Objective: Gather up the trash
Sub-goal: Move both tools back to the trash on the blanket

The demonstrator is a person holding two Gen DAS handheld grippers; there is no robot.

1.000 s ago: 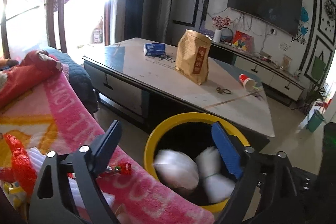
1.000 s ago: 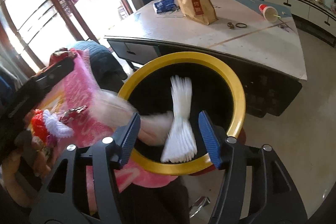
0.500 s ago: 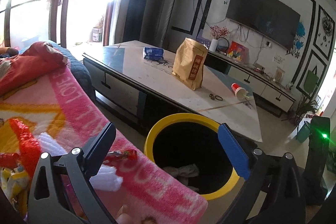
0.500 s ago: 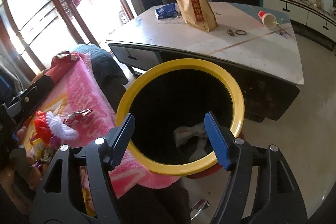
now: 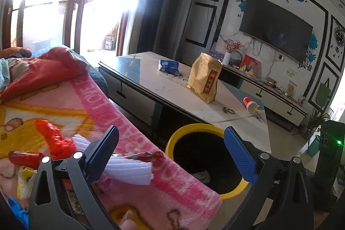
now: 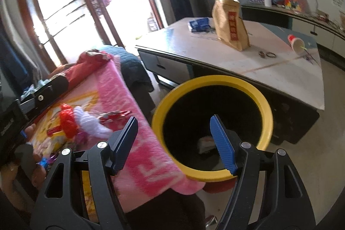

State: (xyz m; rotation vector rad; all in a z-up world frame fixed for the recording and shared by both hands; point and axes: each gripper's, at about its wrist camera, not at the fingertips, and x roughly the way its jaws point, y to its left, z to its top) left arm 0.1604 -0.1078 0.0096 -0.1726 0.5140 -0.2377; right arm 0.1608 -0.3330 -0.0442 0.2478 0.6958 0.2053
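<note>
A yellow-rimmed black trash bin (image 5: 189, 128) (image 6: 215, 81) stands beside the sofa, with white crumpled trash (image 6: 204, 141) at its bottom. On the pink blanket (image 5: 112, 113) (image 6: 107, 87) lie a white foam sheet (image 5: 129, 169) (image 6: 90, 122), a red wrapper (image 5: 144, 155) (image 6: 116, 114) and red netting (image 5: 51, 137) (image 6: 66, 122). My left gripper (image 5: 172, 150) is open and empty, above the blanket's edge and the bin. My right gripper (image 6: 174, 139) is open and empty over the bin's left rim.
A coffee table (image 5: 168, 87) (image 6: 280, 61) behind the bin holds a brown paper bag (image 5: 204, 79) (image 6: 230, 25), a blue packet (image 5: 168, 65) and a tipped red cup (image 5: 250, 104) (image 6: 296, 42). A TV cabinet (image 5: 269, 94) stands along the far wall.
White trash seen falling one second ago now lies at the bin's bottom. Both grippers have drawn back and swung left, towards the blanket and its trash.
</note>
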